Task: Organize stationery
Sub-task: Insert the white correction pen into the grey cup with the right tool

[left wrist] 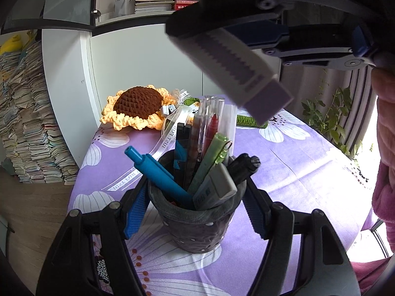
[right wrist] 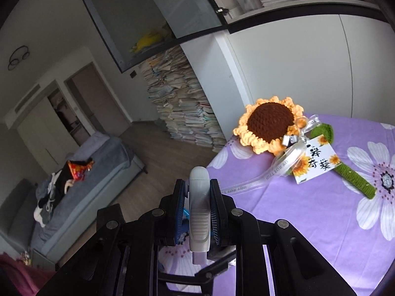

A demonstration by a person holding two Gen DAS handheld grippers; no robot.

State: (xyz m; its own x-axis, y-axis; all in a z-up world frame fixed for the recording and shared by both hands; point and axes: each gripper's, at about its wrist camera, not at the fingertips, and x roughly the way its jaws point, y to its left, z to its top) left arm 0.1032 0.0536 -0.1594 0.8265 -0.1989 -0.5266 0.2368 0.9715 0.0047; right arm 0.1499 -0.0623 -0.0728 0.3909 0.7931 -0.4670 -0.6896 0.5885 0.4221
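Your left hand-held gripper (left wrist: 195, 212) is clamped on the dark pen cup (left wrist: 197, 224), one blue-padded finger (left wrist: 135, 214) pressing its left wall and the other its right, so the cup stands upright between them on the purple flowered cloth of the bench (left wrist: 308, 172). Inside the cup, a teal pen (left wrist: 158, 175) leans out toward 10 o'clock, a grey correction tape (left wrist: 214, 187) rests against the rim at about 2 o'clock, and a green pen (left wrist: 209, 157), a red pen (left wrist: 212, 128) and several clear and dark ones stand bunched at the back; a black marker (left wrist: 244, 165) pokes out toward 2 o'clock. Above the cup, at about 1 o'clock in the left wrist view, your right hand-held gripper (left wrist: 249, 56) hangs in the air, closed on a white and lavender eraser-like block (left wrist: 246, 79) whose free end points down toward the cup without touching it. From the right wrist view the same gripper (right wrist: 199, 202) shows its two fingers pressed flat on either side of that pale block (right wrist: 198, 197), which juts forward past the tips. Further out on the bench, at 11 o'clock from the cup, lies a crocheted sunflower (left wrist: 138, 106) with a ribbon (right wrist: 276, 172) and a printed card (right wrist: 316, 160) tied to its green stem (right wrist: 355, 175). Beyond the bench edge, a tall stack of books (left wrist: 32, 123) stands on the floor against the white cabinet (left wrist: 138, 56).
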